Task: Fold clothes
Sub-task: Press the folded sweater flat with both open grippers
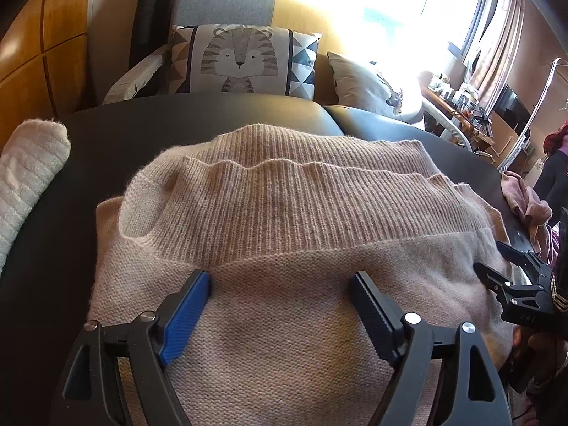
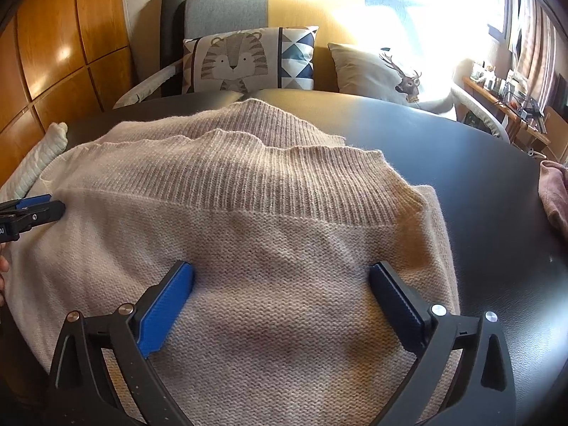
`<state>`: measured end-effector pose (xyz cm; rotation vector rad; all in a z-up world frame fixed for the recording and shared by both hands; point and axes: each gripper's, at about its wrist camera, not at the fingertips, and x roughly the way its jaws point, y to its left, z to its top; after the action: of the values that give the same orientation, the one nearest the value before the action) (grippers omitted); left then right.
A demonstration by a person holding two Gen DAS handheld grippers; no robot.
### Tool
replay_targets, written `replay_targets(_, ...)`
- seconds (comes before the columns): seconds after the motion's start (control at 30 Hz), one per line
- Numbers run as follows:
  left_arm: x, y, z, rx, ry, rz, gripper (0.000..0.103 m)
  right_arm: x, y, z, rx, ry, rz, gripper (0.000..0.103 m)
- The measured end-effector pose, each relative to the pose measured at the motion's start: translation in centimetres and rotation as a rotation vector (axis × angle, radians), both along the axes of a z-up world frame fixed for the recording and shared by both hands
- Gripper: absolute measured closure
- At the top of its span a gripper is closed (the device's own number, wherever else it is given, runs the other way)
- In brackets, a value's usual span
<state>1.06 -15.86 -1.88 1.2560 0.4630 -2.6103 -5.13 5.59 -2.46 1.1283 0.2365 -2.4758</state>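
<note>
A beige knit sweater (image 1: 284, 213) (image 2: 248, 206) lies folded on the dark table (image 1: 106, 135) (image 2: 461, 163), its ribbed hem band running across the top layer. My left gripper (image 1: 282, 278) hovers open over the sweater's left part, nothing between its blue pads. My right gripper (image 2: 282, 269) also stands open, over the right part of the sweater. Each gripper shows in the other's view: the right gripper (image 1: 497, 262) at the sweater's right edge, the left gripper (image 2: 42, 206) at its left edge.
A white knit garment (image 1: 28, 170) (image 2: 39, 156) lies at the table's left edge and a pink garment (image 1: 525, 198) (image 2: 553, 191) at its right edge. Behind the table stands a sofa with a tiger cushion (image 1: 241, 60) (image 2: 241, 60) and a deer cushion (image 1: 372, 81) (image 2: 376, 71).
</note>
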Motion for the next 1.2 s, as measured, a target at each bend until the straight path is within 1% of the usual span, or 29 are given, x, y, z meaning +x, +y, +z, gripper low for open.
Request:
replay_targets(0.13,-0.2,0.1,0.0,-0.009,-0.011,0.003,0.020,0.0,0.0,0.0,0.001,0.002,-0.002,0.001)
replay_targets(0.27,-0.6,0.5,0.5,-0.031,-0.039,-0.004,0.019,0.0,0.0,0.0,0.002,0.004,-0.002,0.001)
replay_targets(0.4,-0.1,0.8,2.0,0.009,-0.011,0.014,0.019,-0.1,0.1,0.1,-0.010,-0.002,0.000,0.001)
replay_targets(0.43,0.1,1.1,2.3,0.001,-0.004,0.011,0.019,-0.1,0.1,0.1,-0.011,-0.004,-0.001,0.001)
replay_targets(0.5,0.6,1.7,2.8,-0.015,0.009,0.005,0.019,0.2,0.0,0.7,0.019,0.001,-0.026,0.001)
replay_targets(0.57,1.0,2.3,3.3,-0.031,0.022,-0.002,0.019,1.1,0.3,2.2,-0.011,0.031,-0.080,0.001)
replay_targets(0.6,1.2,2.6,3.5,-0.038,0.027,-0.005,0.019,1.8,0.4,2.8,-0.035,0.053,-0.087,0.001)
replay_targets(0.63,1.1,2.7,3.3,-0.039,0.016,0.002,0.019,2.3,0.2,3.1,-0.036,0.071,-0.087,0.001)
replay_targets(0.67,1.0,2.6,2.9,-0.031,0.001,0.014,0.019,2.6,-0.1,3.0,-0.013,0.077,-0.080,0.001)
replay_targets(0.73,0.5,2.4,1.9,-0.008,-0.034,0.031,0.019,2.6,-0.9,1.8,0.057,0.058,-0.068,0.001)
replay_targets(0.77,0.5,2.6,1.7,-0.017,-0.039,0.030,0.019,2.2,-1.2,0.7,0.092,0.023,-0.064,0.001)
replay_targets(0.8,0.4,2.7,1.4,-0.026,-0.044,0.029,0.019,1.9,-1.1,-0.2,0.082,-0.010,-0.058,0.000)
replay_targets(0.83,0.4,2.9,1.2,-0.035,-0.048,0.028,0.018,1.9,-0.5,-0.4,0.038,-0.018,-0.072,0.000)
replay_targets(0.87,0.4,3.0,1.0,-0.044,-0.053,0.027,0.016,1.8,0.0,-0.4,0.016,-0.033,-0.084,0.000)
replay_targets(0.97,0.2,3.4,0.3,-0.071,-0.067,0.023,0.015,2.4,0.0,-0.5,0.032,-0.022,-0.077,0.000)
replay_targets(1.0,0.2,3.5,0.2,-0.076,-0.066,0.018,0.013,2.5,0.0,-0.6,0.035,-0.016,-0.073,0.000)
replay_targets(1.1,-0.3,3.5,0.0,-0.080,-0.076,0.007,0.007,1.8,-0.1,-0.4,0.031,-0.056,-0.074,0.000)
replay_targets(1.17,-0.4,3.4,0.4,-0.061,-0.089,0.010,0.004,1.7,0.0,0.0,0.040,-0.090,-0.073,0.000)
replay_targets(1.2,-0.5,3.3,0.7,-0.051,-0.095,0.011,0.004,2.0,0.3,0.5,0.023,-0.090,-0.080,0.000)
